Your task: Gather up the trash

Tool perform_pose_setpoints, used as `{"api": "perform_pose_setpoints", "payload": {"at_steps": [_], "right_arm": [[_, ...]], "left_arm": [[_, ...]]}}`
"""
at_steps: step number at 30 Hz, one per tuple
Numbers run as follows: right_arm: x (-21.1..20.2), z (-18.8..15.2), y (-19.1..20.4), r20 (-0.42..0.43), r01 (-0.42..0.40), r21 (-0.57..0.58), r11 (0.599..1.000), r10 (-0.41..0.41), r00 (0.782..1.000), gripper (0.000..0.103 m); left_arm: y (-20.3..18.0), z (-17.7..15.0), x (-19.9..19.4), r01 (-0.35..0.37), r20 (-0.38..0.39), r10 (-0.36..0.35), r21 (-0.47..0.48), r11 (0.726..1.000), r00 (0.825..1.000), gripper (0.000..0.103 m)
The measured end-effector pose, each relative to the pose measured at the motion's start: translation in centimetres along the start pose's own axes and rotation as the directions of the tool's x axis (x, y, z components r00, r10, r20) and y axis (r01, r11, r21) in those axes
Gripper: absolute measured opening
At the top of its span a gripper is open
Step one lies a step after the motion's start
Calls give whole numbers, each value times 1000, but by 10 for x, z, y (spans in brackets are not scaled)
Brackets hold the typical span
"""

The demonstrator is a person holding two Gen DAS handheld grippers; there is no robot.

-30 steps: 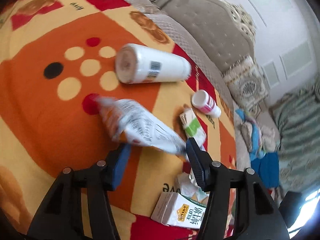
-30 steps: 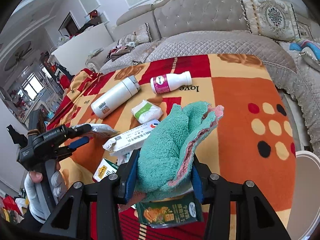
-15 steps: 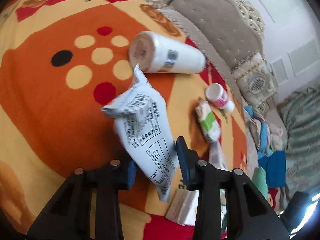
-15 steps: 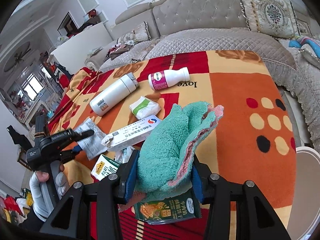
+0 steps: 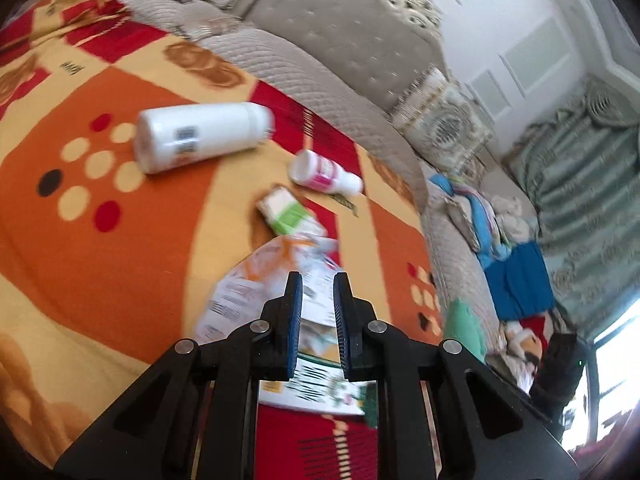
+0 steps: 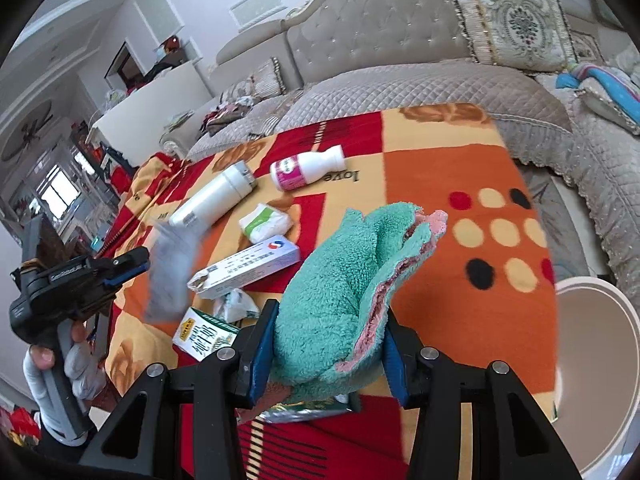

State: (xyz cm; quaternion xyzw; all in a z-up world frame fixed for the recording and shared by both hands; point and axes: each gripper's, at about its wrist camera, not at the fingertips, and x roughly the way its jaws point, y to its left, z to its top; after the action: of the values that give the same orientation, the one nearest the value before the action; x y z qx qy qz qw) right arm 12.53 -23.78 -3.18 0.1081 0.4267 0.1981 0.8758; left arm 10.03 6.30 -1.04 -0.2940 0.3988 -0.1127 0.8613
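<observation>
My left gripper (image 5: 317, 280) is shut on a crinkled white and orange snack wrapper (image 5: 256, 292), which hangs above the patterned blanket (image 5: 120, 260). The right wrist view shows that left gripper (image 6: 128, 266) at the left, held in a hand, with the blurred wrapper (image 6: 172, 272) dangling from it. My right gripper (image 6: 328, 320) is shut on a bunched teal towel (image 6: 352, 280) with a pink underside. On the blanket lie a white flask (image 6: 212, 196), a small pink-labelled bottle (image 6: 306, 166), a tissue pack (image 6: 266, 222), a long white box (image 6: 248, 266), crumpled paper (image 6: 236, 304) and a carton (image 6: 204, 334).
A green foil packet (image 6: 304, 410) lies under the right gripper. A beige round bin (image 6: 600, 360) stands at the right edge. A grey quilted sofa (image 6: 400, 88) borders the blanket at the back and right, with cushions and clothes on it.
The left jaws closed on the wrapper and lifted it off the blanket, swinging towards the carton side. The right gripper kept the towel and shifted slightly.
</observation>
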Motion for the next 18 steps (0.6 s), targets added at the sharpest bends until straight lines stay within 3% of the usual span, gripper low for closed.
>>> {"api": "perform_pose_setpoints", "payload": {"at_steps": [7,9,10,18], "right_arm": [[-17,-8,-26,18,21,53,998,-22,1000,45],[-18,-10,-30,14,21,64,998,-22,1000,45],[-17,-11,-31,10,21,69,997,-22,1000,45],[-9,-13,-26,-13,11,68,998,-10,1000,46]], "left_arm": [[-18,-6,14,-70,-16,72,103,992,997,18],[-15,-9,19,-103,-29,108,130,986,994,51],[-13,-11,20,-108,-36,115,143,984,993,56],[9,-31,31,-180,-108,217,277,944,970,56]]}}
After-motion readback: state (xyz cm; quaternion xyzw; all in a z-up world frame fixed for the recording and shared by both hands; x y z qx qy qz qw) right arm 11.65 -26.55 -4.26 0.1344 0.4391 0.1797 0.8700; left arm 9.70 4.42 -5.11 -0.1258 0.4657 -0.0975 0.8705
